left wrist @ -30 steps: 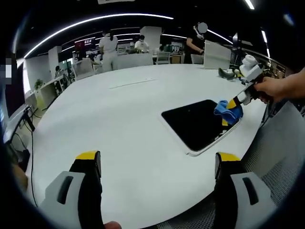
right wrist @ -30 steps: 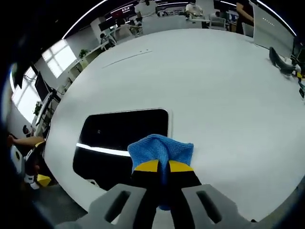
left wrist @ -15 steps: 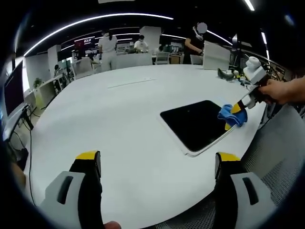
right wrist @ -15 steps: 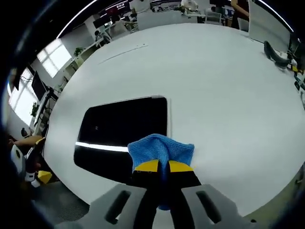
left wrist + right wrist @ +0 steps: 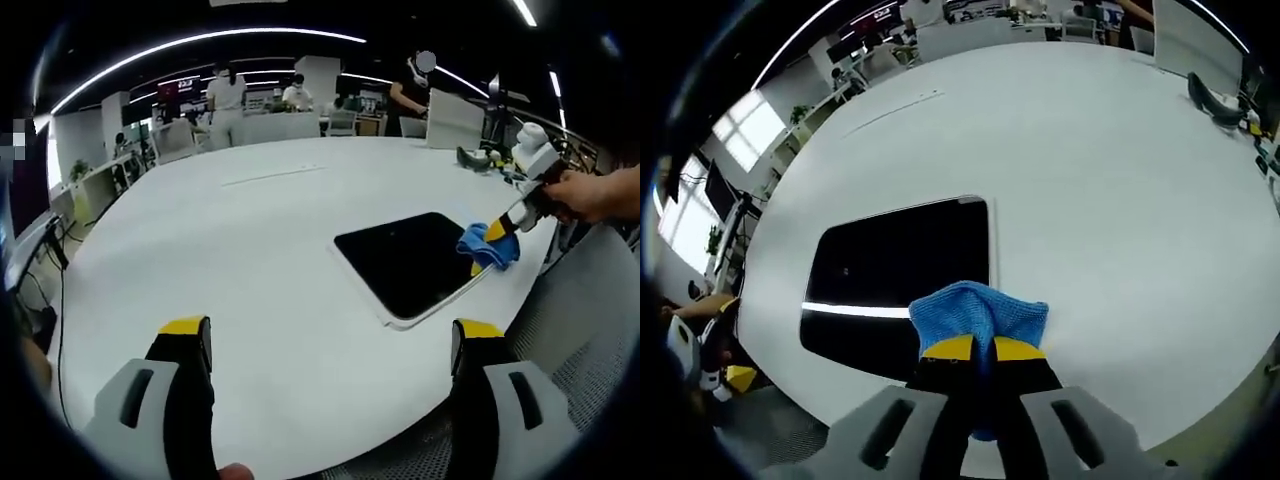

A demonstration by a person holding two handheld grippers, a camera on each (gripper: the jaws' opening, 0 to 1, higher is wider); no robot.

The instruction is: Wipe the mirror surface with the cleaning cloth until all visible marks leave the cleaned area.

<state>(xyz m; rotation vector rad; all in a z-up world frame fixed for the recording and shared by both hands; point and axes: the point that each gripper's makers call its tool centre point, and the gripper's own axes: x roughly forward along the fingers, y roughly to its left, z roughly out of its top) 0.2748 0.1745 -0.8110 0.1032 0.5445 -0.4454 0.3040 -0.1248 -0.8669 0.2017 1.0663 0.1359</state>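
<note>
Two tools are seen. The right tool (image 5: pixel 974 348) is clenched on a blue cloth (image 5: pixel 978 312), its yellow-tipped jaws pressed together with the cloth bunched between and ahead of them. In the left gripper view the same tool (image 5: pixel 497 236) is held by a hand (image 5: pixel 585 193) coming in from the right, the forearm stretched out level and the tool angled down toward the table (image 5: pixel 250 250); the cloth (image 5: pixel 486 246) is seen at the mirror's (image 5: pixel 412 261) far right edge. In the right gripper view the cloth lies over the near corner of the mirror (image 5: pixel 902 279), a dark rectangular slab with a pale rim lying flat on the white table (image 5: pixel 1120 190); a bright streak of reflected light crosses the glass. No marks can be made out on the dark surface.

The left tool (image 5: pixel 330 345) is released, its jaws set wide apart and nothing between them, held low near the table's near edge and well apart from the mirror. Several people (image 5: pixel 226 97) stand in the background beyond the table.
</note>
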